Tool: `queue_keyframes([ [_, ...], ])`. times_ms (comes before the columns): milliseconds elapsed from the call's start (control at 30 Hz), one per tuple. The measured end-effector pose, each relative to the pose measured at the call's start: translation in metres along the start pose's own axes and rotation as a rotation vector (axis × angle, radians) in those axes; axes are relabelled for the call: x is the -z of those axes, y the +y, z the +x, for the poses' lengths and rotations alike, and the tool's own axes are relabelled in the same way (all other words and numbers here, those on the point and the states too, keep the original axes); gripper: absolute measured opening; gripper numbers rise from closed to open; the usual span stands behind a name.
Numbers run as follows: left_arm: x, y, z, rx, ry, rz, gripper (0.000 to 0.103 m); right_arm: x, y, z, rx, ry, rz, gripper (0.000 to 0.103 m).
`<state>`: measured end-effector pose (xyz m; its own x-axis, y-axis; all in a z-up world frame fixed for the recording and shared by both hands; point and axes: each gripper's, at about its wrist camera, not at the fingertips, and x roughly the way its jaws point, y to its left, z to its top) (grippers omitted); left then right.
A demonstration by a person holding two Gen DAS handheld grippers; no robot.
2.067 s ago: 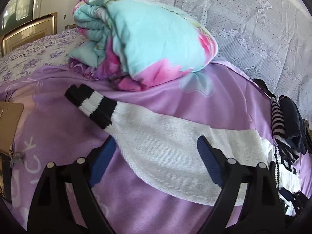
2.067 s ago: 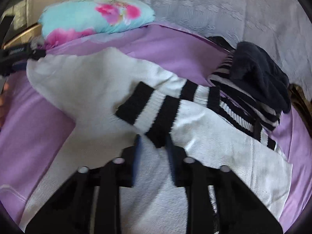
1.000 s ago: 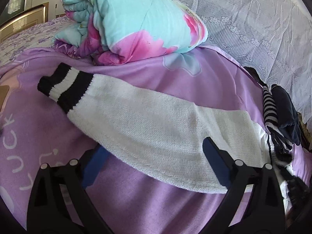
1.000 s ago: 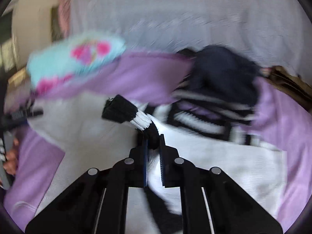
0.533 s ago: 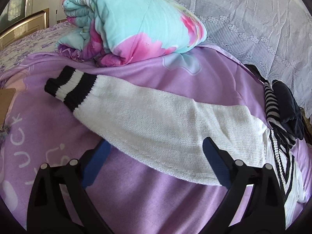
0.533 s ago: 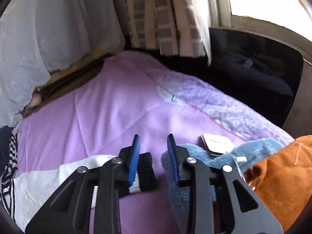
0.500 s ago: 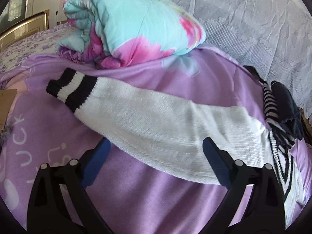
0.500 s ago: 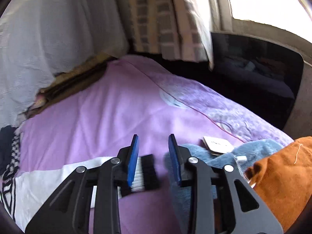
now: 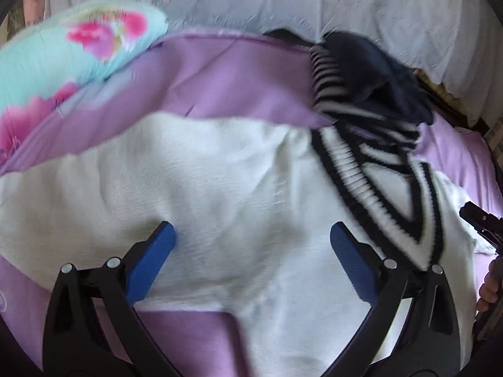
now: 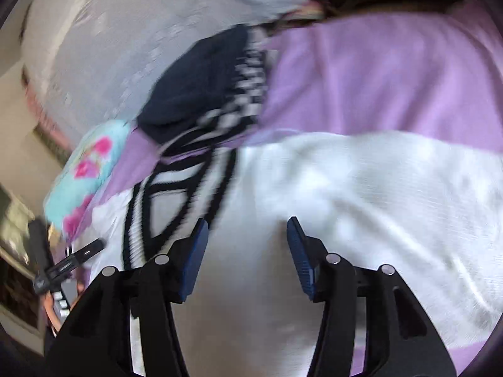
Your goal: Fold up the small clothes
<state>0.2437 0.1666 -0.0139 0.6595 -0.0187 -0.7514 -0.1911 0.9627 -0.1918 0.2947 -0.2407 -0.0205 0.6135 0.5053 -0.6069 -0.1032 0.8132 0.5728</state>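
A white knit sweater [image 9: 220, 194] with a black-and-white striped V-neck [image 9: 393, 194] lies spread on the purple bedspread [image 9: 239, 84]. My left gripper [image 9: 251, 235] hovers over the sweater's body, its blue pads wide apart with nothing between them. In the right wrist view the same sweater [image 10: 361, 188] fills the lower frame, its V-neck [image 10: 176, 201] to the left. My right gripper [image 10: 246, 232] is above the white knit; its jaws are opening and nothing sits between them. Both views are blurred by motion.
A pile of dark navy and striped clothes [image 9: 371, 81] lies beyond the collar. A rolled turquoise floral quilt [image 9: 63, 53] sits at the far left. A pale lace cover [image 9: 314, 6] rises behind. The other gripper and a hand [image 9: 487, 251] show at the right edge.
The left gripper swept right from the outstretched sleeve to the sweater's body and collar. The right gripper let go of the striped cuff, opened, and swung back over the sweater.
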Motion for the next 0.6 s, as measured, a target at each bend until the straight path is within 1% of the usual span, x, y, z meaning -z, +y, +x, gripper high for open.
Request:
queue_keyframes([
  [33, -0.001, 0.008, -0.004, 0.042, -0.011, -0.025, 0.101, -0.002, -0.014, -0.010, -0.029, -0.021, 0.048, 0.048],
  [67, -0.004, 0.019, -0.011, 0.059, -0.028, -0.055, 0.101, -0.005, -0.037, -0.024, -0.061, -0.046, 0.126, 0.039],
  [100, -0.007, 0.029, -0.017, 0.024, -0.047, -0.072, 0.101, -0.008, -0.057, -0.041, -0.031, -0.082, 0.188, 0.039],
  [133, -0.009, 0.044, -0.021, -0.052, -0.071, -0.087, 0.101, -0.010, -0.077, -0.061, 0.018, -0.145, 0.225, 0.039],
  [167, -0.010, 0.065, -0.024, -0.115, -0.081, -0.119, 0.101, -0.009, -0.091, -0.080, 0.089, -0.201, 0.248, 0.039],
  [200, -0.007, 0.083, -0.025, -0.146, -0.072, -0.153, 0.101, -0.005, -0.102, -0.098, 0.167, -0.249, 0.277, 0.037],
  [233, -0.005, 0.105, -0.026, -0.164, -0.062, -0.194, 0.100, -0.001, -0.112, -0.113, 0.214, -0.283, 0.307, 0.037],
  [267, -0.002, 0.123, -0.029, -0.137, -0.064, -0.228, 0.098, 0.007, -0.114, -0.127, 0.246, -0.317, 0.324, 0.036],
  [300, 0.004, 0.140, -0.037, -0.047, -0.080, -0.272, 0.092, 0.014, -0.105, -0.135, 0.292, -0.335, 0.307, 0.037],
  [333, 0.007, 0.144, -0.044, -0.021, -0.089, -0.298, 0.091, 0.020, -0.087, -0.140, 0.360, -0.345, 0.260, 0.038],
  [367, 0.011, 0.144, -0.054, -0.079, -0.093, -0.320, 0.091, 0.027, -0.059, -0.141, 0.388, -0.352, 0.169, 0.040],
  [400, 0.017, 0.136, -0.065, -0.147, -0.108, -0.314, 0.092, 0.035, -0.028, -0.139, 0.333, -0.335, 0.047, 0.040],
  [433, 0.023, 0.122, -0.073, -0.135, -0.116, -0.283, 0.092, 0.042, 0.000, -0.130, 0.286, -0.308, -0.041, 0.041],
  [467, 0.027, 0.107, -0.078, -0.076, -0.109, -0.246, 0.092, 0.055, 0.039, -0.117, 0.235, -0.262, -0.164, 0.050],
  [500, 0.033, 0.082, -0.083, 0.022, -0.091, -0.188, 0.094, 0.069, 0.073, -0.103, 0.208, -0.212, -0.271, 0.059],
  [533, 0.040, 0.056, -0.088, 0.081, -0.084, -0.129, 0.097, 0.089, 0.109, -0.084, 0.187, -0.143, -0.390, 0.061],
  [567, 0.048, 0.022, -0.094, 0.107, -0.086, -0.032, 0.098, 0.106, 0.130, -0.072, 0.174, -0.091, -0.468, 0.061],
  [600, 0.056, -0.009, -0.097, 0.092, -0.095, 0.060, 0.100, 0.125, 0.149, -0.059, 0.168, -0.038, -0.541, 0.061],
])
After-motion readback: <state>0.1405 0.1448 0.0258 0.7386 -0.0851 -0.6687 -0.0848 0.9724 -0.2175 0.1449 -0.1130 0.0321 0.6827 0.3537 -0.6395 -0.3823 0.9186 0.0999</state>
